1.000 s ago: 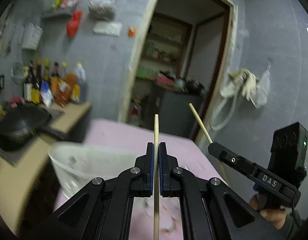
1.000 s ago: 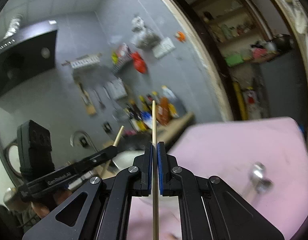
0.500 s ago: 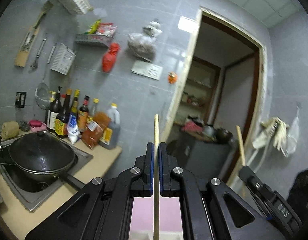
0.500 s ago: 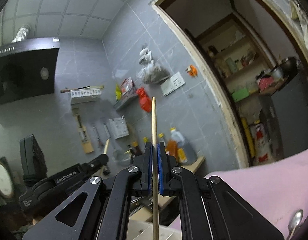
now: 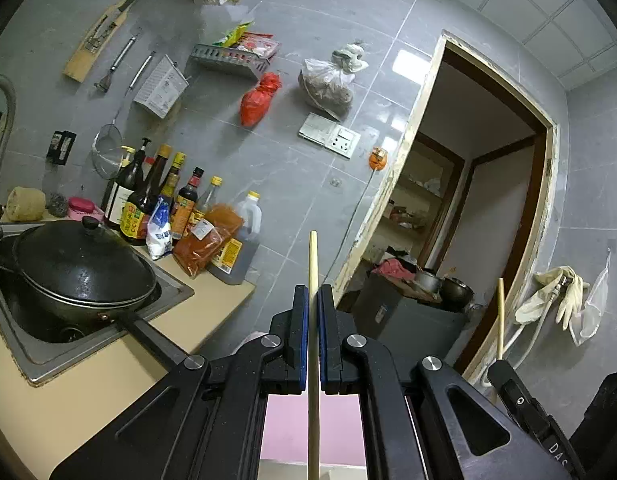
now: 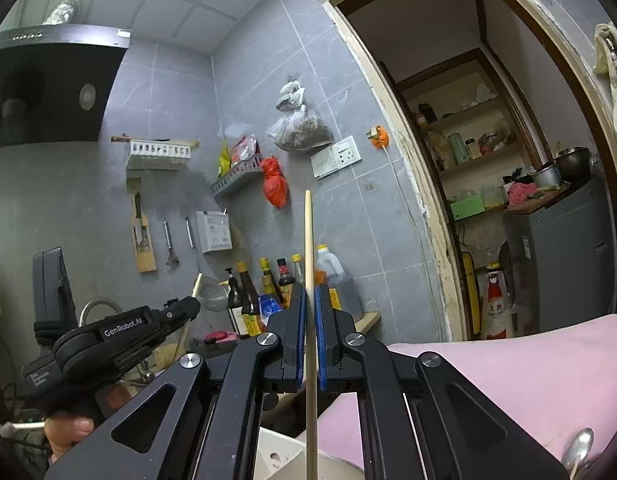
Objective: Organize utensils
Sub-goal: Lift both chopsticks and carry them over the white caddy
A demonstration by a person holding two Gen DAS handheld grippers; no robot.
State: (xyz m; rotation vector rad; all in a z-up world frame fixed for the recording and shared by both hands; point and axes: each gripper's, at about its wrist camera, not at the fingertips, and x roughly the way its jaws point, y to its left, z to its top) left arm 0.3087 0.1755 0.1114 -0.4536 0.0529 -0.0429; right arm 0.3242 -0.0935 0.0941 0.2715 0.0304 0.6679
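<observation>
Both grippers held about level, pointing toward the grey tiled wall [image 5: 308, 168]. Left gripper [image 5: 313, 300]: blue-padded jaws clamped on a pale wooden chopstick [image 5: 313, 264], a thin round rod standing upright between the pads, its blunt tip above the jaws and the shaft running down out of frame. Right gripper [image 6: 311, 300]: same pose, jaws pinched on a second chopstick [image 6: 308, 240], straight, light-coloured, smooth-looking, tip seen against the wall. In the right wrist view the left gripper shows low at left, matte black with white lettering, a hand [image 6: 68, 432] wrapped round its grip. Against that wall, left of the doorway [image 5: 488, 200], a row of dark glass sauce bottles [image 5: 160, 196] stands on a tan countertop [image 5: 88, 368]; beside them a black lidded wok [image 5: 80, 268] sits in a steel sink [image 5: 32, 360]. Below the right gripper, a pink table cover [image 6: 508, 380], smooth and matte, with a shiny metal spoon [image 6: 576, 448] lying on it near the frame's lower right edge. Corner of a white container [image 6: 280, 460] just under the right chopstick's shaft.
</observation>
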